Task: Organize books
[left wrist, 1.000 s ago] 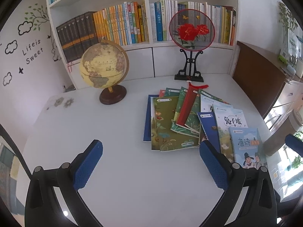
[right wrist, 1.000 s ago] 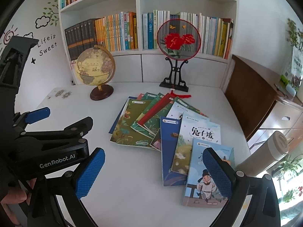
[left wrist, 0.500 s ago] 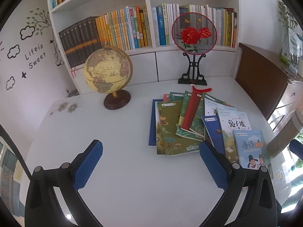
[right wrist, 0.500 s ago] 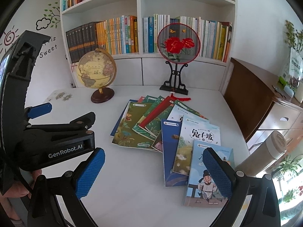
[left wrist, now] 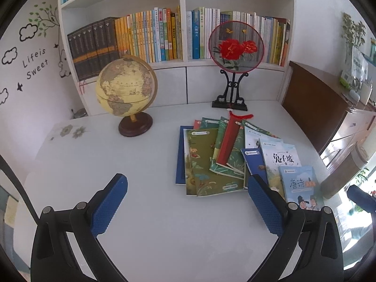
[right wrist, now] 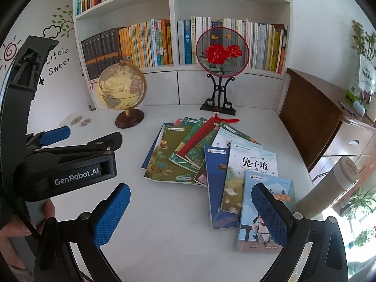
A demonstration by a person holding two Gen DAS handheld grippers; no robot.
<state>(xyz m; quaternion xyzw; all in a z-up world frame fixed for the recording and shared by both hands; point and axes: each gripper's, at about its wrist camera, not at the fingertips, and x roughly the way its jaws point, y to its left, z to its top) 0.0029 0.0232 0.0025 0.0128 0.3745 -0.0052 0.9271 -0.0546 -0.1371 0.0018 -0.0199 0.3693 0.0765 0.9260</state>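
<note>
Blue-padded right gripper (right wrist: 190, 213) is your nearer one: light-blue book (right wrist: 263, 211) lies flat on the table (right wrist: 164, 235) just under its right finger, long axis pointing away. Both grippers, left gripper (left wrist: 188, 204) too, spread wide, empty.

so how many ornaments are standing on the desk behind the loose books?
2. The globe stands at the back left of the book pile. The round fan on its black stand is directly behind the pile, by the shelf. None looks hidden.
</note>
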